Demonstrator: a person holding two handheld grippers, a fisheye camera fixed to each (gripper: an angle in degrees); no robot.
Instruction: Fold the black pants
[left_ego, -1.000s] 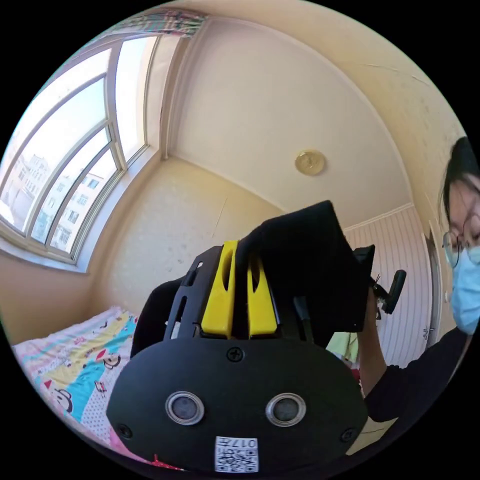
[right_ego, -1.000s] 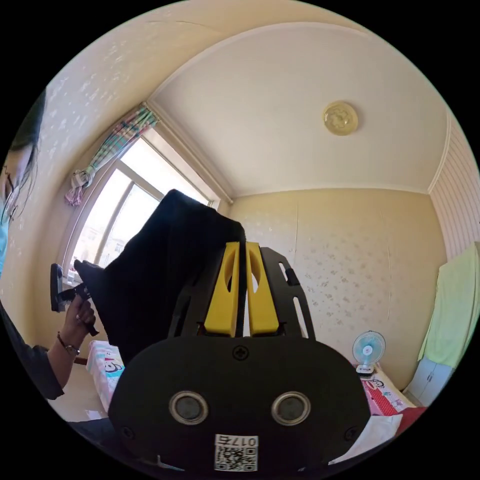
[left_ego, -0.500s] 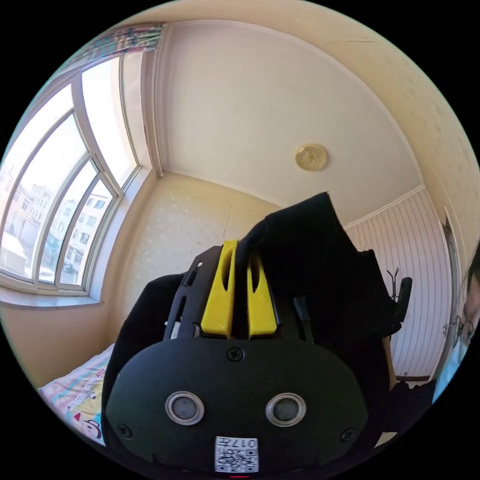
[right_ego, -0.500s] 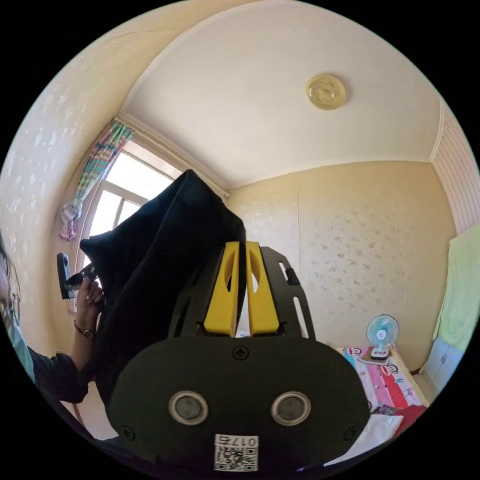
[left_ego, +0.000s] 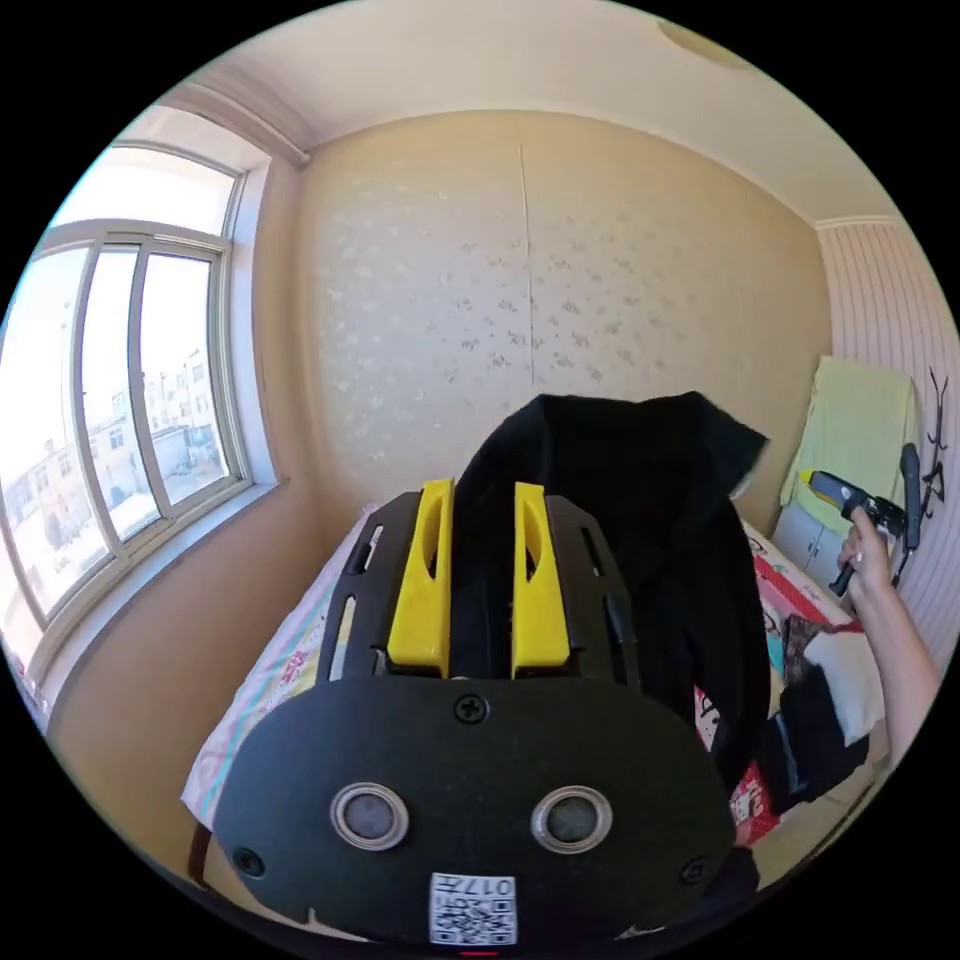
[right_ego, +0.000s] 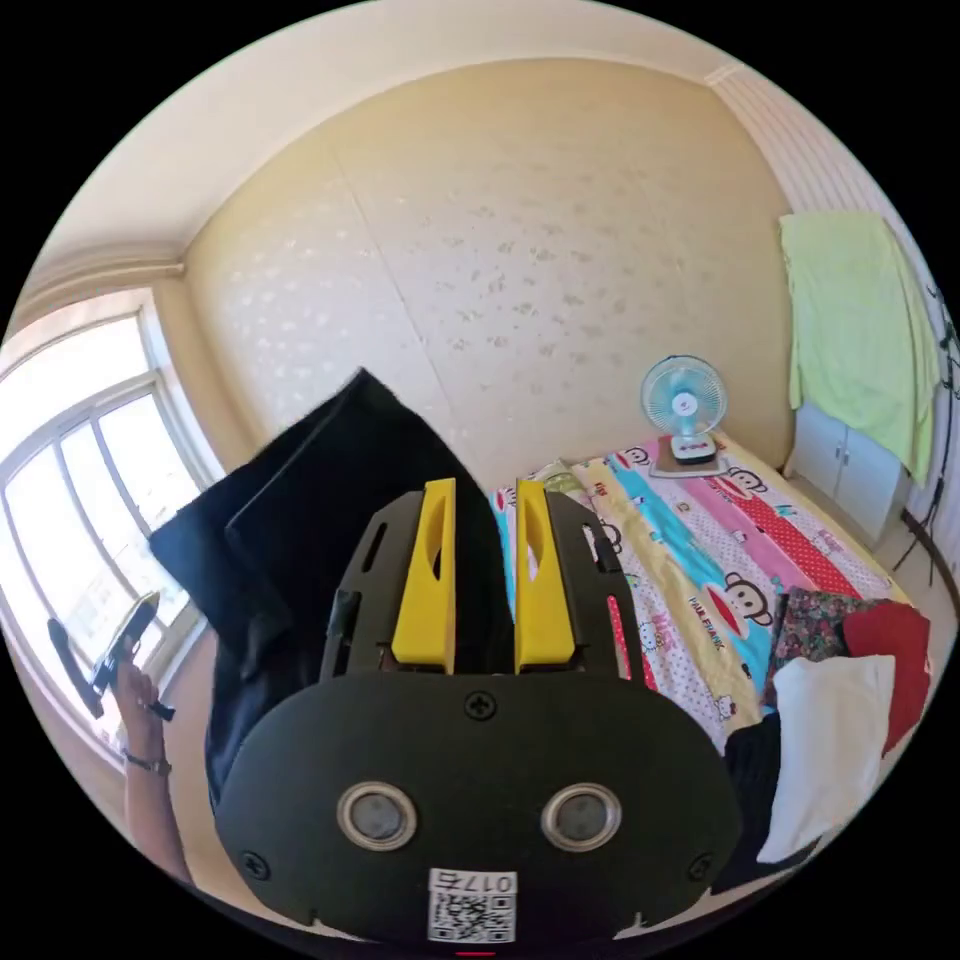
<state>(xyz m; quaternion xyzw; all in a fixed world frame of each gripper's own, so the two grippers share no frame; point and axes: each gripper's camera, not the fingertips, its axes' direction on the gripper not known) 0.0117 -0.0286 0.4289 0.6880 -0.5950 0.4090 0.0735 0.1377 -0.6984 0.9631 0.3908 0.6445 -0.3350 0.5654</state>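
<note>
The black pants (left_ego: 620, 520) hang in the air over the bed, draped across my left gripper (left_ego: 478, 490). Its yellow jaws stand apart, with black cloth lying loosely in the gap. In the right gripper view the pants (right_ego: 330, 480) billow up to the left of my right gripper (right_ego: 482, 488), whose jaws are also parted. Cloth shows low in that gap and the bed shows above it. A hand holds the right gripper (left_ego: 860, 505) at the right of the left gripper view. The left gripper (right_ego: 105, 650) sits at the left edge of the right gripper view.
A bed with a cartoon-print sheet (right_ego: 700, 560) lies below, with a small fan (right_ego: 680, 405) at its far end. White (right_ego: 830, 730) and red (right_ego: 890, 640) clothes are piled near its edge. A green cloth (right_ego: 850, 320) hangs over a cabinet. A window (left_ego: 110, 400) is on the left.
Both cameras have tipped down from the ceiling toward the wall and bed. The jaws of both grippers, pinched on the pants before, now stand apart. The pants have swung forward.
</note>
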